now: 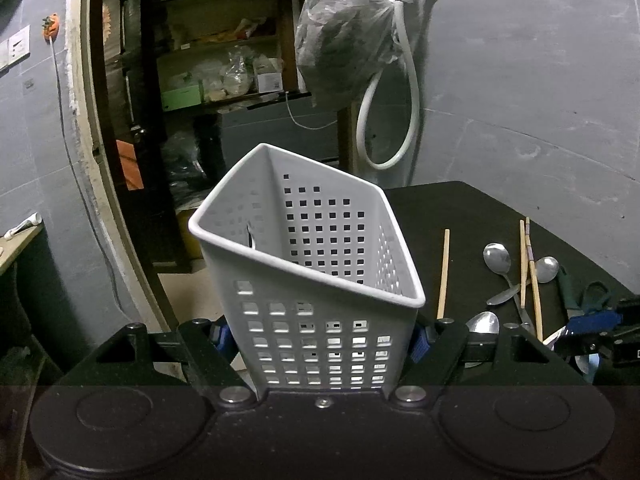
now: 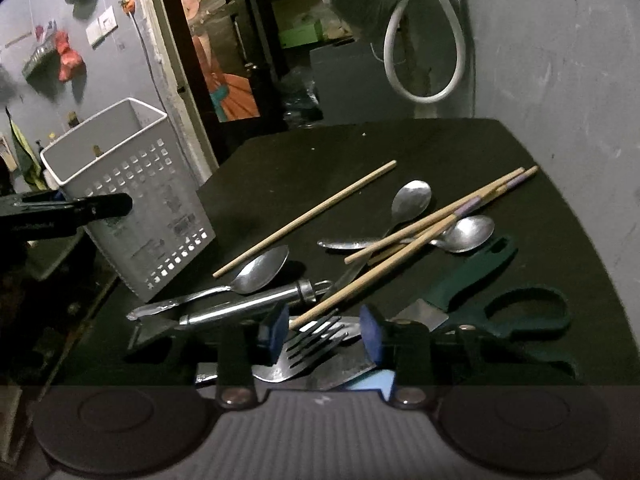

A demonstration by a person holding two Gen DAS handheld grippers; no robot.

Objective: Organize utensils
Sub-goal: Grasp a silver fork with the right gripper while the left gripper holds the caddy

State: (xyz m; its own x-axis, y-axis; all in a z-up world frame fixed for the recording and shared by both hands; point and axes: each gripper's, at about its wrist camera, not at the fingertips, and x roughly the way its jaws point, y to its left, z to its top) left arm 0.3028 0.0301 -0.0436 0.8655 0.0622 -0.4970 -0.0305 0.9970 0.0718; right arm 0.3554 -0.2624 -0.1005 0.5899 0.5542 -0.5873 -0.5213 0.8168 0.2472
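Observation:
My left gripper (image 1: 320,338) is shut on a white perforated utensil holder (image 1: 320,240), which tilts to the left by the table's left edge. The holder (image 2: 132,200) also shows in the right wrist view, with one black left finger (image 2: 88,206) against its side. My right gripper (image 2: 322,330) is low over the pile of utensils, open. A metal fork (image 2: 312,344) lies between its blue pads (image 2: 276,326), and they do not press on it. Around the fork lie spoons (image 2: 260,272), wooden chopsticks (image 2: 420,232) and a steel peeler (image 2: 256,304).
The black table (image 2: 360,140) ends at a grey wall on the right and a dark doorway behind. Green-handled scissors (image 2: 528,312) and a green-handled knife (image 2: 468,272) lie at the right. One single chopstick (image 2: 308,216) lies apart. A white hose (image 1: 400,92) hangs on the wall.

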